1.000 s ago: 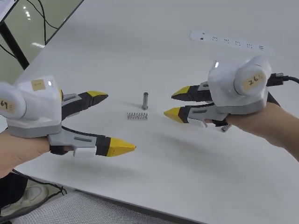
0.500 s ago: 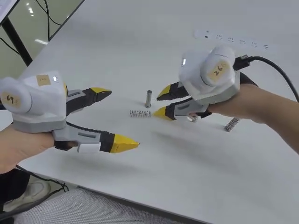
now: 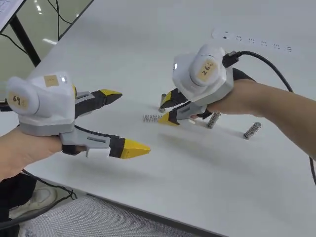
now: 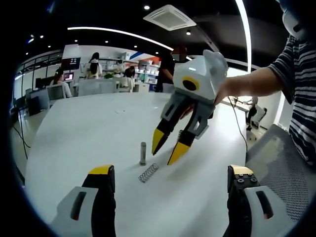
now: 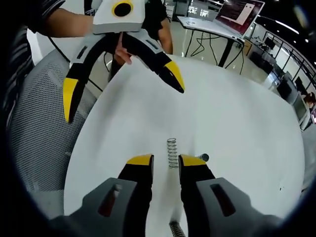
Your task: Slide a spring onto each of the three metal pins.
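A short metal pin (image 4: 142, 153) stands upright on the white table (image 3: 212, 168); my right gripper half hides the pin (image 3: 163, 97) in the head view. A small spring (image 3: 150, 118) lies flat just in front of it. My right gripper (image 3: 165, 109) hovers low over this spot, its jaws open by a narrow gap. In the right gripper view the spring (image 5: 172, 152) lies just ahead between the fingertips (image 5: 140, 159), untouched. My left gripper (image 3: 126, 121) is wide open and holds nothing, a hand's width left of the spring. Two more springs (image 3: 214, 119) (image 3: 252, 130) lie to the right.
A white power strip (image 3: 252, 39) lies at the table's far right, and a black cable (image 3: 276, 69) trails from my right gripper. The table's near edge (image 3: 148, 217) runs close under my left gripper. Desks and people stand far behind in the left gripper view.
My right gripper has moved left to the pin and spring, uncovering two springs on the table behind it. The left gripper has stayed open in about the same place.
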